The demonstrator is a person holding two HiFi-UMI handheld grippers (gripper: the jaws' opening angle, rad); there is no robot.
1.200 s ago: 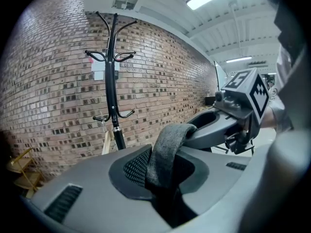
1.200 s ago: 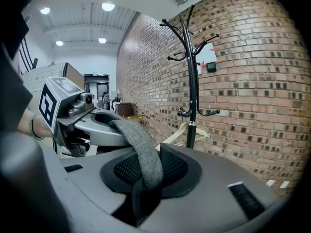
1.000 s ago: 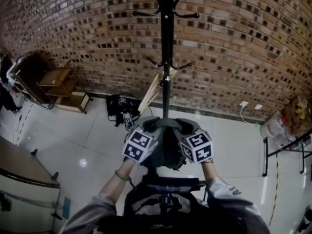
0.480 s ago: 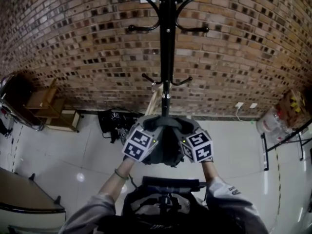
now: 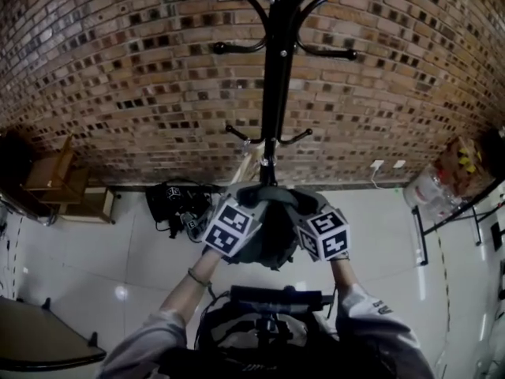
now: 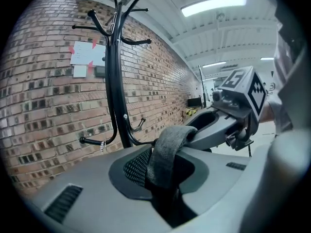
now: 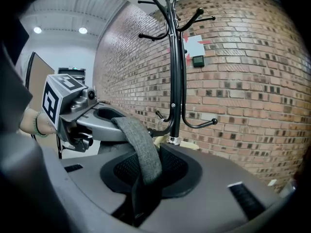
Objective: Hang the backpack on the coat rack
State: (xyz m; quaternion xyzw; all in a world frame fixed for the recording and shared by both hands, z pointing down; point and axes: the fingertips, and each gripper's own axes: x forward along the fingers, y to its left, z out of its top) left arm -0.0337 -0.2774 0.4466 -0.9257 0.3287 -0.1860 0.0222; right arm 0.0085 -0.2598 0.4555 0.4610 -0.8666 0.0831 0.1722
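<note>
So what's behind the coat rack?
Behind the coat rack is a brick wall with papers stuck on it up high. Low down, pale wooden sticks lean behind the pole. The backpack covers the rack's foot and the floor there.

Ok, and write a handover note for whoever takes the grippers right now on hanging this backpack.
Left claw: shut on the grey strap of the backpack.
Right claw: shut on the same strap.
The backpack hangs between them, just in front of the coat rack, not on any hook.
Done: backpack lifted and brought to the rack.
Left: raise the strap over a hook, then let go.
</note>
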